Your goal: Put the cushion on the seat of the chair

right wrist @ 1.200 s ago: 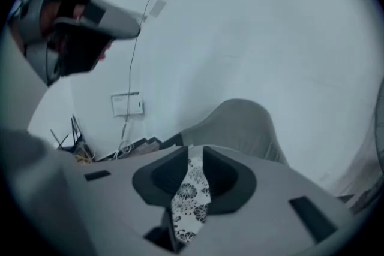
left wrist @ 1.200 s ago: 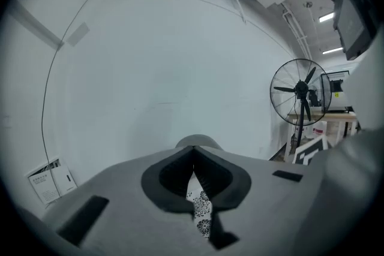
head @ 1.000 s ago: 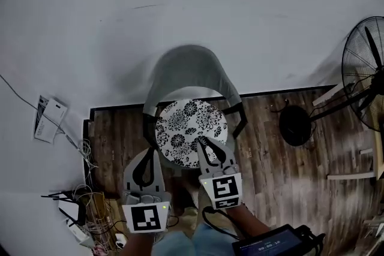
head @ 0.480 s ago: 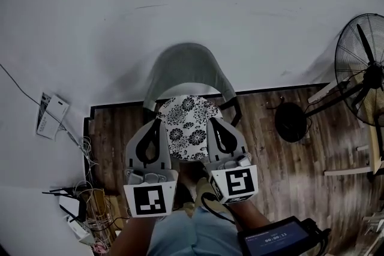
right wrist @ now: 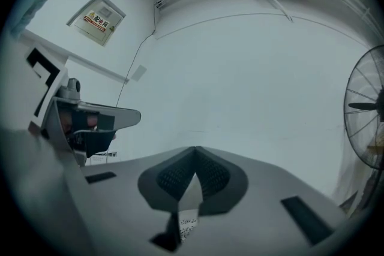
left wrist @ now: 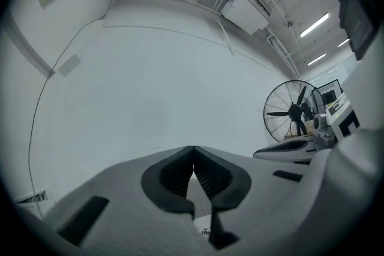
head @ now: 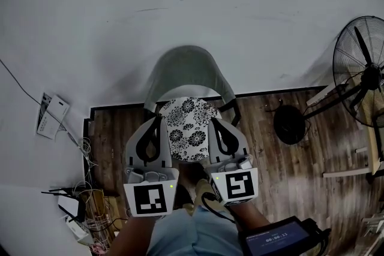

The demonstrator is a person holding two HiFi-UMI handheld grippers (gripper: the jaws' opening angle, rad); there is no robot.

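The black-and-white flowered cushion [head: 189, 129] hangs bent and narrowed between my two grippers, above the seat of the grey shell chair [head: 185, 72] against the wall. My left gripper [head: 158, 120] is shut on the cushion's left edge, and my right gripper [head: 210, 122] is shut on its right edge. In the left gripper view the left gripper [left wrist: 193, 149] has its jaws meeting at the tips, with a scrap of patterned fabric [left wrist: 207, 232] below. In the right gripper view the right gripper [right wrist: 195, 150] pinches pale speckled fabric [right wrist: 188, 223]. The seat is mostly hidden under the cushion.
A standing fan [head: 362, 78] with a round black base [head: 290, 124] is at the right on the wood floor [head: 300, 159]. Cables and boxes [head: 84, 213] lie at the lower left, papers [head: 51, 117] by the wall. A screen device [head: 279, 243] is at my waist.
The cushion lay flat and round on the seat; now it is lifted and folded narrower. Both grippers have risen with it and come closer together, and the right jaws have closed on its edge.
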